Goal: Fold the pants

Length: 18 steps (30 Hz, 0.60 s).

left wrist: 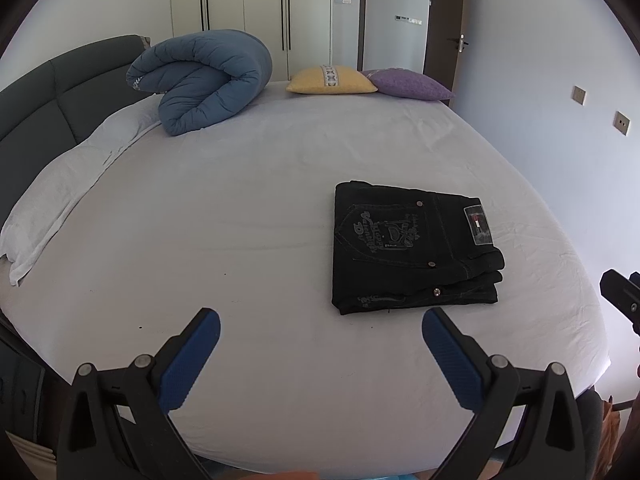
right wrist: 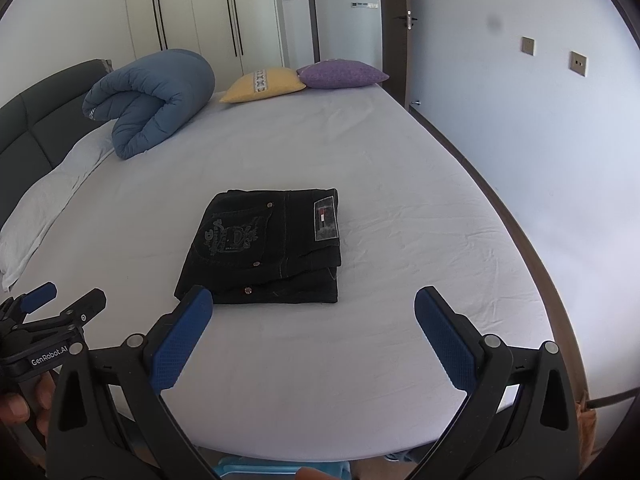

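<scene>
Black jeans (left wrist: 412, 248) lie folded into a compact rectangle on the white bed sheet (left wrist: 240, 220), back pocket embroidery and waist label facing up. In the right wrist view the same jeans (right wrist: 268, 248) sit centre frame. My left gripper (left wrist: 320, 328) hovers open above the sheet, short of the jeans' near edge and to their left. My right gripper (right wrist: 314, 306) is open too, held just in front of the jeans, its left fingertip (right wrist: 198, 300) overlapping their near corner in view. Neither holds anything. The left gripper (right wrist: 60, 300) also appears at the lower left, held by a hand.
A rolled blue duvet (left wrist: 204, 80) lies by the grey headboard (left wrist: 44, 92). A yellow cushion (left wrist: 332, 80) and a purple cushion (left wrist: 408, 84) rest at the far edge. A white pillow (left wrist: 60, 184) lies left. The wall (right wrist: 540, 140) runs close along the bed's right side.
</scene>
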Motion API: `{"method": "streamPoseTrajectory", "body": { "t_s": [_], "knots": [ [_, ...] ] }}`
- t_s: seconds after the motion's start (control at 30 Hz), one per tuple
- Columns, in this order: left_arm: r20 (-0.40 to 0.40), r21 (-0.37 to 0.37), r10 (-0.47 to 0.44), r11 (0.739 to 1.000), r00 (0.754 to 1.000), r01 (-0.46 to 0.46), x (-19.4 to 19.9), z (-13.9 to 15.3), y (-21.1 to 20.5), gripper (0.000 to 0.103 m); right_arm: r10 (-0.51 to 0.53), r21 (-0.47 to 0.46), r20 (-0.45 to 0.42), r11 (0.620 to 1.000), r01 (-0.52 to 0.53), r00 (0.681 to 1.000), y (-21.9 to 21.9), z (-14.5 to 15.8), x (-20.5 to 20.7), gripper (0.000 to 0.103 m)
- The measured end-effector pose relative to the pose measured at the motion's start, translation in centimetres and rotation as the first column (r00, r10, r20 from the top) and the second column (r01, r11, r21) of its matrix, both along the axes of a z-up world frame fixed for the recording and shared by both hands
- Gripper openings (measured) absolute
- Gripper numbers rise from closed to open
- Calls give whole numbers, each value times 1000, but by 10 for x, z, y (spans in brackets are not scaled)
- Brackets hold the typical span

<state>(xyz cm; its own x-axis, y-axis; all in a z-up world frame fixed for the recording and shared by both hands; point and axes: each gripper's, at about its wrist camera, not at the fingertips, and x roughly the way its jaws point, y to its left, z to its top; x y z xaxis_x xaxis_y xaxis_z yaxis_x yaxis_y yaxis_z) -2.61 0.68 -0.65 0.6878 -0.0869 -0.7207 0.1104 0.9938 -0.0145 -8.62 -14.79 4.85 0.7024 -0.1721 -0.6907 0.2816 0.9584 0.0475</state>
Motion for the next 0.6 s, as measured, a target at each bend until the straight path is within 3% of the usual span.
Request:
{"method": "streamPoseTrajectory", "body": {
  "t_s": [0.6],
  "knots": [
    [-4,0,-9,1000,1000,9,8,0,-2,103,2,6,-6,1000,-2,1000,5,-2,4,103]
  ]
}}
